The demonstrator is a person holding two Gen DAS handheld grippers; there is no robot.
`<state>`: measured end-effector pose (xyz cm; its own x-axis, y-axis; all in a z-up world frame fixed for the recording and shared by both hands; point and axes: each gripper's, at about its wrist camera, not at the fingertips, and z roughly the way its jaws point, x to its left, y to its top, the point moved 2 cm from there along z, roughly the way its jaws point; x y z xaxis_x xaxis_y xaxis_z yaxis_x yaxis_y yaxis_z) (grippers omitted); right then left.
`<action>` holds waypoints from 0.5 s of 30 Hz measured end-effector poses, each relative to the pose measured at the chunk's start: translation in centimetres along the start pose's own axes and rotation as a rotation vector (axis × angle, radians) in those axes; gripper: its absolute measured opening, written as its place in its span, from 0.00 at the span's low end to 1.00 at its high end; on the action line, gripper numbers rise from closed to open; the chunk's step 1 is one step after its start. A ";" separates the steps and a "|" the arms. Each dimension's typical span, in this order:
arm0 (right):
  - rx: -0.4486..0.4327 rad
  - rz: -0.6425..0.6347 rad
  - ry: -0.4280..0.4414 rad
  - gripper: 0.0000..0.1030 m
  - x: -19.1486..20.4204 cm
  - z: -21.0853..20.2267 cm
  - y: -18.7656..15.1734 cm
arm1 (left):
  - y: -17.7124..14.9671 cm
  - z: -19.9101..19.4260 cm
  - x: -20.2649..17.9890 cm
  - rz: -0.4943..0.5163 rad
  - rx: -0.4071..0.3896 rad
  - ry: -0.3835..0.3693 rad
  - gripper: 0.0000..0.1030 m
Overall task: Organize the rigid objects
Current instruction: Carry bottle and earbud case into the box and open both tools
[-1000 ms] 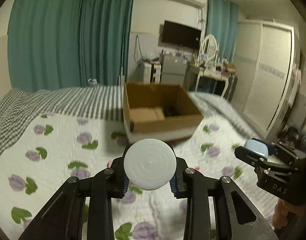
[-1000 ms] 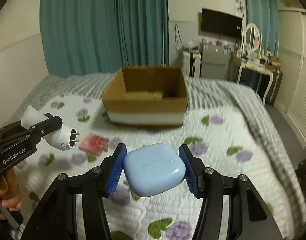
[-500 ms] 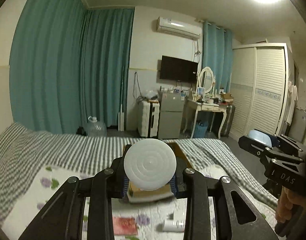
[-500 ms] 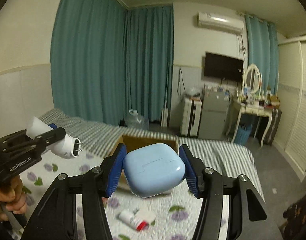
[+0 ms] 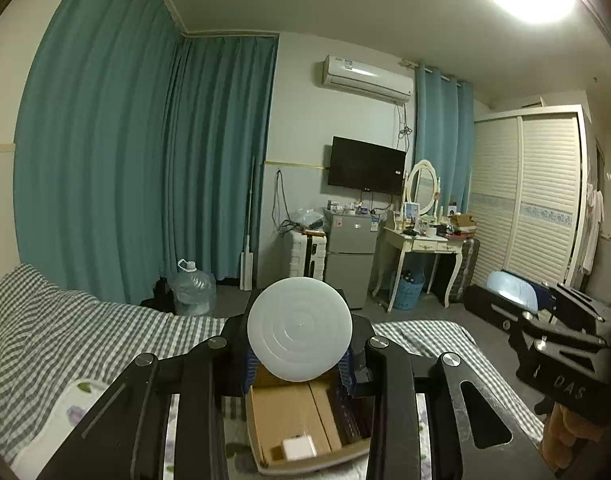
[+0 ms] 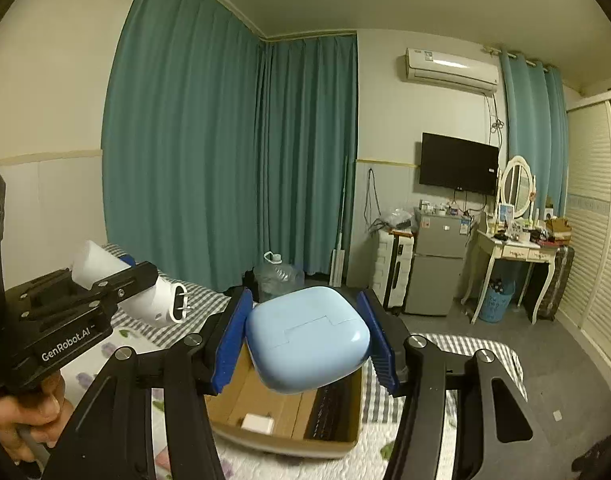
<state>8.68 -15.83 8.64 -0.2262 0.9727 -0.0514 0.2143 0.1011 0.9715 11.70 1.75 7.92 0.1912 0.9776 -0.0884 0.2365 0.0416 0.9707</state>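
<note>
1. Left wrist view: the left gripper [image 5: 299,354], black with blue ribbed pads, is closed partway, its jaws clamped on the sides of a white round plug-in device [image 5: 299,328] whose flat ringed disc faces the camera.
2. Same view, against half a second ago: the camera sits closer over the open brown cardboard box [image 5: 301,420], which now shows its inside below the disc, where before only a sliver peeked under it. A small white square item [image 5: 298,448] lies on the box floor.
3. The box stands on the bed, on the white floral quilt [image 5: 79,396] beside the grey checked sheet [image 5: 45,320]; the held device hangs over the box's far end. The right gripper [image 5: 545,320] shows at the right edge, well apart.
4. Right wrist view: the right gripper [image 6: 307,340] is closed partway on a pale blue rounded-square plastic case [image 6: 307,338], one blue pad touching each side.
5. Against half a second ago: the cardboard box [image 6: 285,416] has come close under the case, its floor and the white square item [image 6: 257,423] now visible.
6. The case hangs above the box's opening. At the left edge the left gripper [image 6: 145,280] holds the white device [image 6: 161,300], its metal prongs pointing right, beside the box and not over it from this view.
</note>
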 end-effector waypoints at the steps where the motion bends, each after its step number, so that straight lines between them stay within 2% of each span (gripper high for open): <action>1: 0.002 -0.003 -0.002 0.53 0.0 0.7 0.1 | 0.0 0.6 0.1 -0.001 0.000 0.003 0.31; 7: 0.044 -0.003 -0.012 0.53 -0.7 5.2 -1.1 | -1.2 5.4 0.9 -0.011 0.052 -0.004 0.31; 15: 0.152 0.027 -0.018 0.53 -3.7 11.5 -5.1 | -6.0 12.8 1.3 -0.022 0.203 -0.007 0.31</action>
<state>19.33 -17.52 1.18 -0.2017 0.9790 -0.0309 0.3615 0.1037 0.9266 22.72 0.12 -0.83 0.1907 0.9753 -0.1114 0.4277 0.0196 0.9037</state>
